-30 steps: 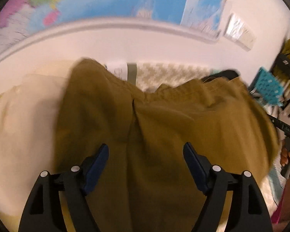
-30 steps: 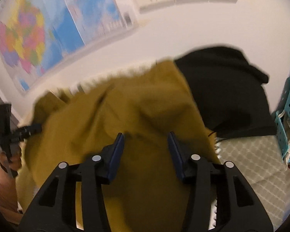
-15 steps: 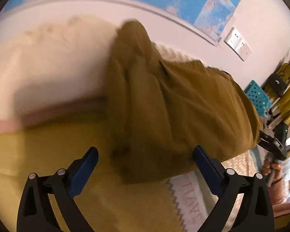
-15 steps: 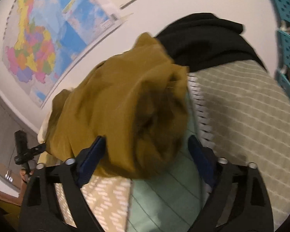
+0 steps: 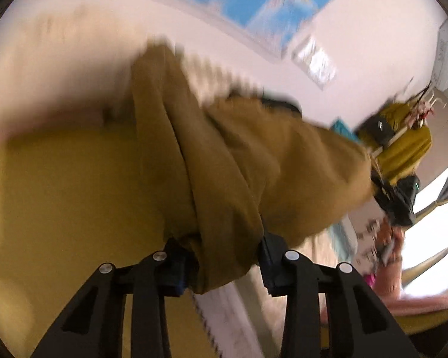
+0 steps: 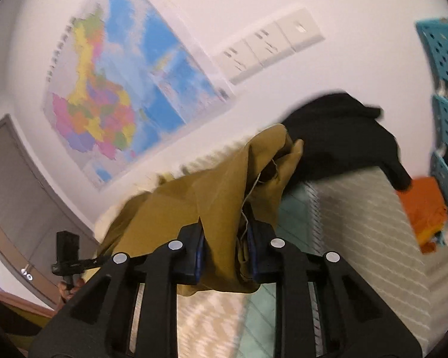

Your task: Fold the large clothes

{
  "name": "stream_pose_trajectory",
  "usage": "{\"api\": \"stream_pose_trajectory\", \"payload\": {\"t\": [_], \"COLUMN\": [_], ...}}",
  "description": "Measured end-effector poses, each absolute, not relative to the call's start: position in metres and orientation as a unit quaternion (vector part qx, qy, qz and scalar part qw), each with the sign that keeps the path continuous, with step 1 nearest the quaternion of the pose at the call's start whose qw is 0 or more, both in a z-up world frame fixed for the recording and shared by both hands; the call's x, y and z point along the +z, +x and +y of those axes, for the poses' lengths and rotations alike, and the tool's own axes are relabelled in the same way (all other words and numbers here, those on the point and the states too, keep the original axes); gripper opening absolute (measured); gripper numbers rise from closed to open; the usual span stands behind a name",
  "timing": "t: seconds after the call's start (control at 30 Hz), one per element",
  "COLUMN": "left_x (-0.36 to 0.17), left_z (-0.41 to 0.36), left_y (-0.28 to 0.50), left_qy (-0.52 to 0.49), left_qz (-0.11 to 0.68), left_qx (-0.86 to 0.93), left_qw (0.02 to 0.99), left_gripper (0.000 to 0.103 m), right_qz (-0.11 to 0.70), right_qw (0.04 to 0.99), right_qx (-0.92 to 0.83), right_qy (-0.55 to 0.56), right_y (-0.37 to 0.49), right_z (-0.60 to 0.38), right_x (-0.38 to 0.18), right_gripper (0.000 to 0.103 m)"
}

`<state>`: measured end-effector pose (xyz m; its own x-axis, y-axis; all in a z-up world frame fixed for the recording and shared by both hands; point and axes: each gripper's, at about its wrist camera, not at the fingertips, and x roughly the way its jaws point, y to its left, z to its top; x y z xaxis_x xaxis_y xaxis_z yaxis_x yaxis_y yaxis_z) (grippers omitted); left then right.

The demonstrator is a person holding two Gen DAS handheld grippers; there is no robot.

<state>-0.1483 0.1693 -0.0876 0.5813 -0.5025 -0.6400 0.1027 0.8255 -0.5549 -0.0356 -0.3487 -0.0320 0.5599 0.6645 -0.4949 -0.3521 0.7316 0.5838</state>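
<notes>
Fabric fills both grips: the left gripper (image 5: 224, 261) jaws are closing on a bunched end of the mustard garment (image 5: 239, 161), and the right gripper (image 6: 225, 249) jaws are closing on its other end (image 6: 221, 205). The garment stretches between them above the patterned bed cover (image 6: 358, 217), beside a black garment (image 6: 343, 137).

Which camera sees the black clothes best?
The right wrist view: the black garment sits in plain sight behind the mustard garment. The left wrist view shows only a blurred dark sliver of it past the mustard cloth.
</notes>
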Motion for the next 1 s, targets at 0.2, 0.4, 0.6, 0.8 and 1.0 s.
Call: {"api": "stream_pose_trajectory", "payload": {"t": [0.2,0.4,0.6,0.8,1.0], "left_x": [-0.102,-0.054,-0.033,-0.068,-0.087], "left_z": [0.175,0.166,0.130,0.113,0.128], "left_y": [-0.149,-0.170,-0.155,-0.106,-0.080], "left_qy": [-0.259,-0.160,-0.089,-0.053,-0.093], "left_qz": [0.434,0.384,0.358,0.408,0.426], "left_qx": [-0.163,-0.098,-0.102,-0.069,-0.050], "left_qw": [0.848,0.904,0.924,0.909,0.899], "left_gripper": [0.053,0.067,0.077,0.076,0.071], "right_qz": [0.470,0.398,0.341,0.375,0.436], "right_qw": [0.828,0.887,0.901,0.876,0.856], "right_qx": [0.223,0.170,0.240,0.302,0.277], "right_qy": [0.209,0.158,0.116,0.036,0.016], "right_y": [-0.011,-0.032,-0.045,-0.023,0.023], "right_z": [-0.346,-0.351,-0.318,-0.239,-0.197], "right_x": [-0.108,-0.058,-0.019,-0.042,-0.090], "right_gripper": [0.038,0.061,0.061,0.021,0.014]}}
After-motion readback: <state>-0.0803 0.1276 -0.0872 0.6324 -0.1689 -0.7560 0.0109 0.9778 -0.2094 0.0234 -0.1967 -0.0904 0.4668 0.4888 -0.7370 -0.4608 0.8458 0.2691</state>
